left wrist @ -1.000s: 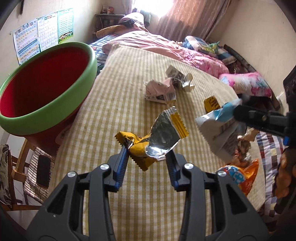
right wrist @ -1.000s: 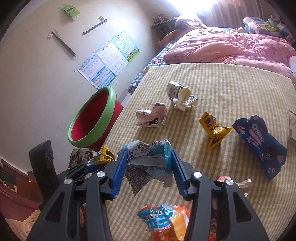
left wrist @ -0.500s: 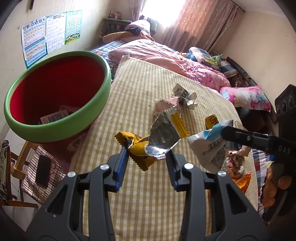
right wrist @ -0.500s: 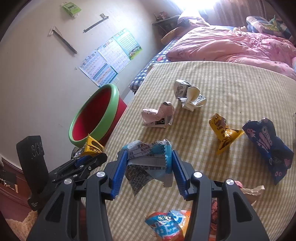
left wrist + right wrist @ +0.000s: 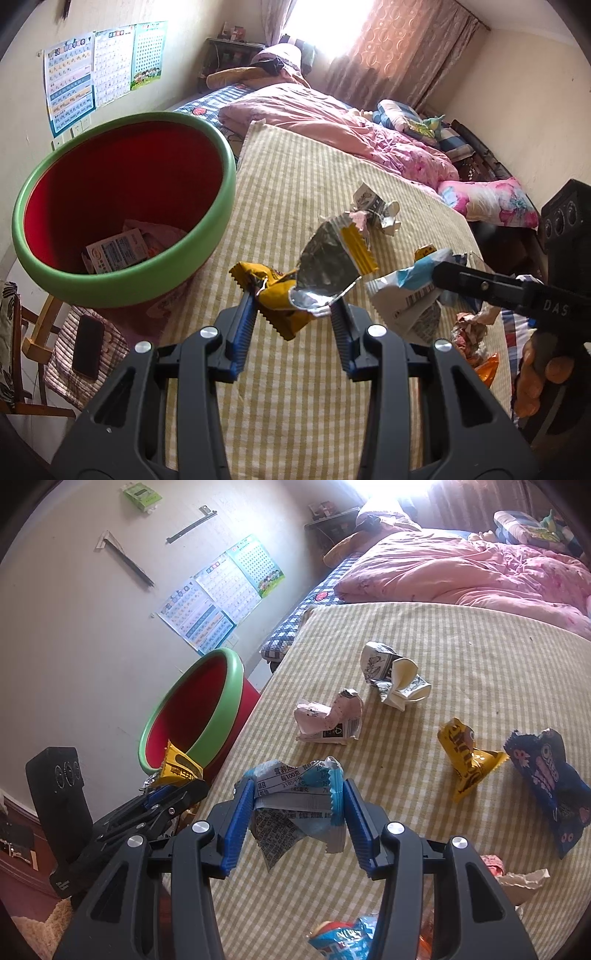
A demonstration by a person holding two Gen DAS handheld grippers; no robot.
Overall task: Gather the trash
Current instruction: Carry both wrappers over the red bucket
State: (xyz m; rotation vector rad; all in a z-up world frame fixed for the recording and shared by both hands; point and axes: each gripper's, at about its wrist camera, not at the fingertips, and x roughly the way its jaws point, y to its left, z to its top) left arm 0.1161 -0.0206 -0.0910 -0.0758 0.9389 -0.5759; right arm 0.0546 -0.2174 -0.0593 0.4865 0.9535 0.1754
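Left wrist | your left hand-held gripper [image 5: 291,306] pinches yellow wrapper [image 5: 280,291]; bin [image 5: 122,210] at 10 o'clock | right hand-held gripper [image 5: 299,812] pinches blue-white wrapper [image 5: 295,797]

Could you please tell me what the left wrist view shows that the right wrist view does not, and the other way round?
Only the left wrist view shows a carton lying inside the bin and a phone on a chair. Only the right wrist view shows the Oreo bag and wall tools. Both show the bin, the yellow wrapper in the left gripper, and the blue wrapper in the right gripper.
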